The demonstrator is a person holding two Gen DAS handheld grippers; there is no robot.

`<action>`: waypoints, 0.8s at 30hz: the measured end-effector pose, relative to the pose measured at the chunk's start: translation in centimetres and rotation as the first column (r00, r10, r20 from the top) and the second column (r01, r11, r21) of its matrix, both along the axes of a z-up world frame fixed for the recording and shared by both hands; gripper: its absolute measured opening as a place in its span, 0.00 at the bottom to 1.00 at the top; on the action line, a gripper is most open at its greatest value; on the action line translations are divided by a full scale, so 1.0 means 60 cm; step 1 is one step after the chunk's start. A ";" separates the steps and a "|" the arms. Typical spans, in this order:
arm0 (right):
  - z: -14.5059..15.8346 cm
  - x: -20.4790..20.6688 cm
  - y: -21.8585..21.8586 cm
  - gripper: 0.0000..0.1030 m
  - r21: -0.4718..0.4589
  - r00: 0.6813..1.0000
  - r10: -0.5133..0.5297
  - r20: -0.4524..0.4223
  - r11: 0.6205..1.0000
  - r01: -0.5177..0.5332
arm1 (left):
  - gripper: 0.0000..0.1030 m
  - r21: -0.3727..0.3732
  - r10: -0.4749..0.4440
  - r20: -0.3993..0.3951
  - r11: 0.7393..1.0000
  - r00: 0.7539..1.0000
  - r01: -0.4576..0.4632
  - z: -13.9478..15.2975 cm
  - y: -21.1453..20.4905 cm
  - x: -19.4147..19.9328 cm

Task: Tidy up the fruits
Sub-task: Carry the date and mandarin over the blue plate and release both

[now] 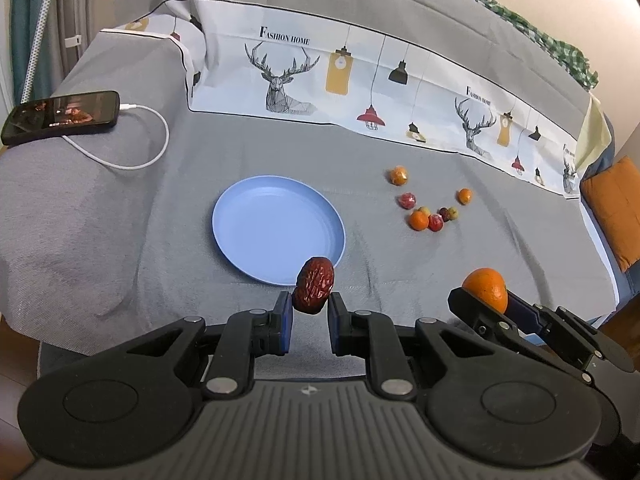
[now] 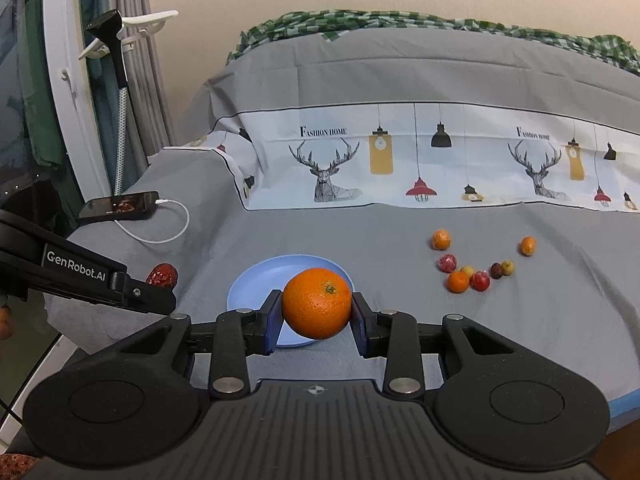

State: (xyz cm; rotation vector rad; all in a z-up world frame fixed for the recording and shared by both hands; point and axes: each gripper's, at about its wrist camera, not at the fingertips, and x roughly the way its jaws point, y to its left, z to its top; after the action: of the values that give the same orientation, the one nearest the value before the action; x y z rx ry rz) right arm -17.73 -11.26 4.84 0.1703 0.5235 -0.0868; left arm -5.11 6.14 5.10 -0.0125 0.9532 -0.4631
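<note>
Clamped in the right gripper's (image 2: pixel 316 314) jaws, the orange (image 2: pixel 317 303) hangs over the near rim of the blue plate (image 2: pixel 248 286); the left gripper (image 1: pixel 310 306) pinches a wrinkled red date (image 1: pixel 313 290) by its lower end, just short of the same rim. Both should travel farther over the plate's middle and sink low before releasing, since round fruit rolls. Small fruits (image 2: pixel 468 276) wait scattered on the grey bed cover (image 2: pixel 520 320) beyond.

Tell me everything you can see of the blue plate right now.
The blue plate is round, pale blue and matte, plastic by its look, with a shallow raised rim and faint rings inside. It lies flat on the grey cloth, empty, left of the scattered small fruits. Nothing visibly touches it; the date and orange are held in front of it.
</note>
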 end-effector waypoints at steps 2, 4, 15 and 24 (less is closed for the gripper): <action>-0.002 0.004 0.000 0.36 -0.002 1.000 -0.003 -0.004 1.000 0.003 | 0.19 0.002 -0.003 -0.008 1.000 1.000 0.003 -0.003 -0.003 0.005; -0.005 0.007 -0.002 0.36 -0.003 1.000 -0.003 -0.010 1.000 0.003 | 0.19 0.007 -0.007 -0.012 1.000 1.000 0.008 -0.007 -0.005 0.011; -0.030 0.051 -0.001 0.36 0.010 0.999 0.002 -0.045 1.000 -0.001 | 0.19 0.070 -0.011 -0.027 0.997 1.000 0.013 -0.026 -0.022 0.068; -0.067 0.120 0.002 0.36 -0.007 0.996 0.025 -0.086 1.000 -0.026 | 0.19 0.116 0.002 -0.067 0.993 0.998 0.005 -0.070 -0.030 0.137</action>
State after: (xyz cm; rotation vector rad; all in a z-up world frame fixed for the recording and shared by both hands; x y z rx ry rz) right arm -10.50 -11.16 0.85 0.1529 0.6105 -0.0715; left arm 3.11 4.33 0.88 0.0786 1.0446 -0.4100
